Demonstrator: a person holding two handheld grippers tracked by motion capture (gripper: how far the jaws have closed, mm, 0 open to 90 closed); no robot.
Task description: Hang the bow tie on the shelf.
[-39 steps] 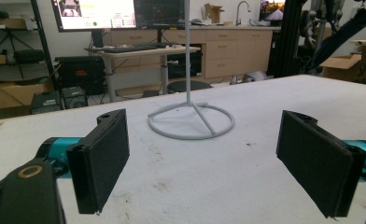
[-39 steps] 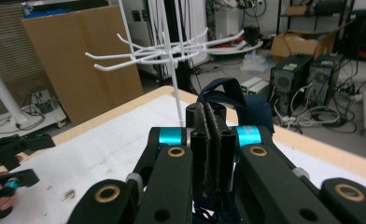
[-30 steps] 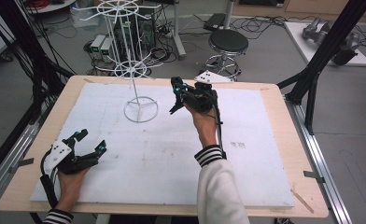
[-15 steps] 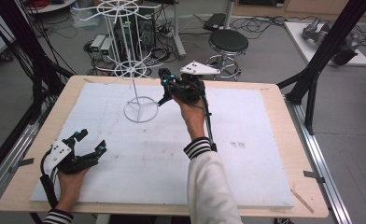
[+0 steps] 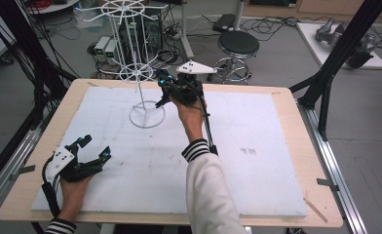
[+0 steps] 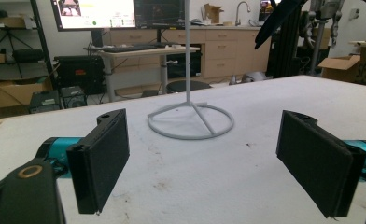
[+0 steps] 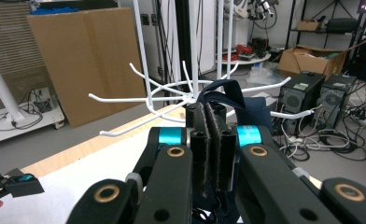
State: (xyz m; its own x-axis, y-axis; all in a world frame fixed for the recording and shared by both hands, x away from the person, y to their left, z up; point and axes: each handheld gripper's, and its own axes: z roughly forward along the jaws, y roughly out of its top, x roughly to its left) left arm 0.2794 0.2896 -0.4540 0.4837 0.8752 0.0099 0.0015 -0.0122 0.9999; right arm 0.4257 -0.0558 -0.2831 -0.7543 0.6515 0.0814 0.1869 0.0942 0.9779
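Right gripper view has the right tongs (image 7: 212, 140) pinching a dark blue strap (image 7: 222, 93) just beside a hook of the white wire rack (image 7: 181, 91), not yet hung I judge, while the left tongs (image 5: 89, 156) rest spread on the counter (image 5: 276, 126).

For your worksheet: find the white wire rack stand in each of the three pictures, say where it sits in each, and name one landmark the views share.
High view: the white wire rack stands at the white board's far left, its ring base left of the right gripper.
Left gripper view: ring base and pole, upper centre, between the open jaws.
Right gripper view: spoked hook tier just beyond the closed jaws, which pinch a dark strap.
Shared landmark: the white board.
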